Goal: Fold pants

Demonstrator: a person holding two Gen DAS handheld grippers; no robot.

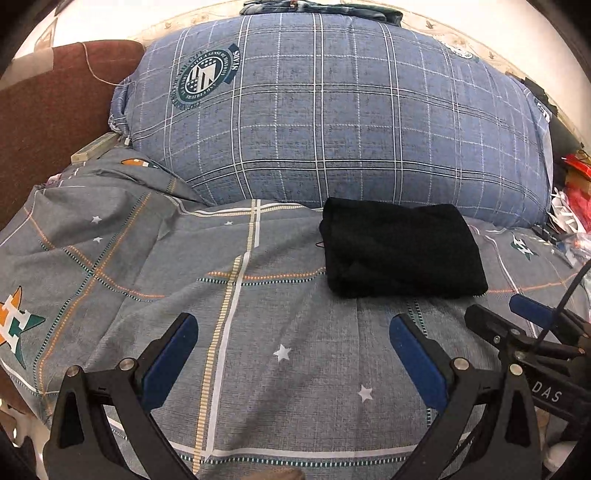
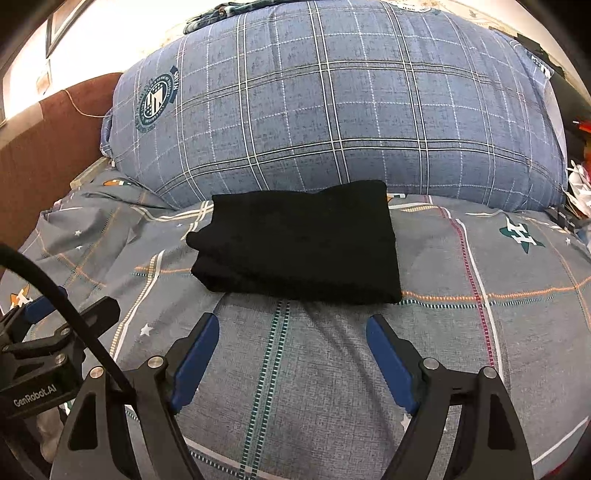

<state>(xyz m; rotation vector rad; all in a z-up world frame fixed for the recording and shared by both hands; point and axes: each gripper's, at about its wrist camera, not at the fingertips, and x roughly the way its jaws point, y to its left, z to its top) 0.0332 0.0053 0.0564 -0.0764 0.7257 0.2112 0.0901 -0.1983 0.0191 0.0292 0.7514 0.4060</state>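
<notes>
The black pants lie folded into a compact rectangle on the grey patterned bedsheet, just in front of a big blue plaid pillow. They also show in the right wrist view. My left gripper is open and empty, held over the sheet to the near left of the pants. My right gripper is open and empty, just short of the pants' near edge. It also shows at the right edge of the left wrist view.
The blue plaid pillow fills the back of the bed. A brown headboard stands at the left. Cluttered red and white items lie at the right edge. More folded clothing sits behind the pillow.
</notes>
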